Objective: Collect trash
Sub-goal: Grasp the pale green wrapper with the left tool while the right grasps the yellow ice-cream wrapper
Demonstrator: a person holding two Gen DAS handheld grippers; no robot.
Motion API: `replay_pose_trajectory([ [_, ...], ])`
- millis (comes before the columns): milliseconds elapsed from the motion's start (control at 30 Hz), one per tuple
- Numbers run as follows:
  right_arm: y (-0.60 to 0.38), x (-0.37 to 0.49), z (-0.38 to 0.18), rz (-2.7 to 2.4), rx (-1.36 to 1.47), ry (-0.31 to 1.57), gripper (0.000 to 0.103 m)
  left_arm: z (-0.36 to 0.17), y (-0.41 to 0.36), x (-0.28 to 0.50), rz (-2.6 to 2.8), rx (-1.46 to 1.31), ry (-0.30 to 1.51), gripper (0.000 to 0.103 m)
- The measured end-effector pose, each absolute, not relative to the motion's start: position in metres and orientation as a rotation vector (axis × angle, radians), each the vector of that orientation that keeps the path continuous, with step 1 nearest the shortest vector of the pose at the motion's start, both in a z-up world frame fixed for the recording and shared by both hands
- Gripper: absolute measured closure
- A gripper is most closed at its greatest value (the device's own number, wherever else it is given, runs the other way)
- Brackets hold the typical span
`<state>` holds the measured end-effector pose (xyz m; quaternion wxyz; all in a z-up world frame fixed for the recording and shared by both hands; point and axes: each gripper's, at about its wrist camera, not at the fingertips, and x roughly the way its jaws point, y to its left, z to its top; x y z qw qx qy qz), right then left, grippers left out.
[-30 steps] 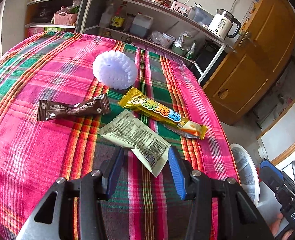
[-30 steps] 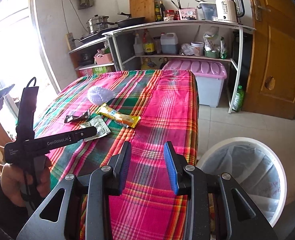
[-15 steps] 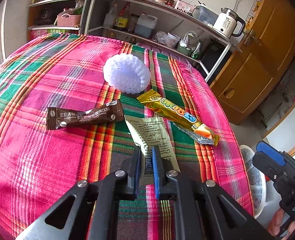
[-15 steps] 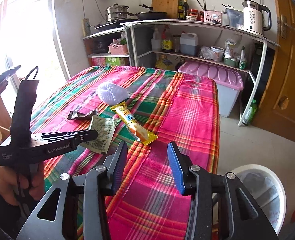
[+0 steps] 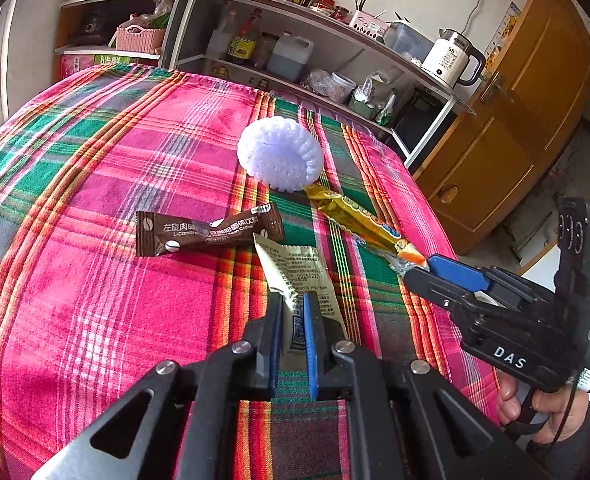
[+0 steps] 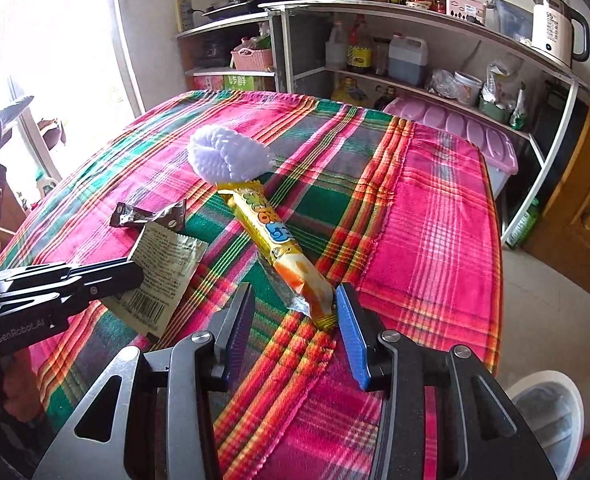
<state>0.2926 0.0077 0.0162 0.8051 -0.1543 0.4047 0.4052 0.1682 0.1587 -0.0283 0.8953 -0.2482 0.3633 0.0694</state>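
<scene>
Cream wrapper (image 5: 295, 276) edge in left claw (image 5: 293, 340)

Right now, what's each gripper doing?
Left gripper: shut on the pale green wrapper.
Right gripper: open, straddling the yellow snack wrapper's near end.

Right gripper (image 6: 295, 330) spread wide, straddling the near end of the yellow snack wrapper (image 6: 277, 248) on the plaid-clothed counter (image 6: 435, 220). Left gripper (image 6: 131, 276) clamped on the pale barcode wrapper (image 6: 167, 268). Behind: brown coffee sachet (image 6: 147, 216), white scrubber (image 6: 227, 154). Lower right: white trash bin (image 6: 555, 412).
</scene>
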Motion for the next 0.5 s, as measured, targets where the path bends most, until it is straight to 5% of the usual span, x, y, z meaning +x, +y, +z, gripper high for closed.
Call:
replay_pose_trajectory([
  [500,0.032,0.314,0.013,0.892,-0.386,0.868,0.060,-0.030,0.161,0.167,0.114,-0.530,0.757,0.092],
])
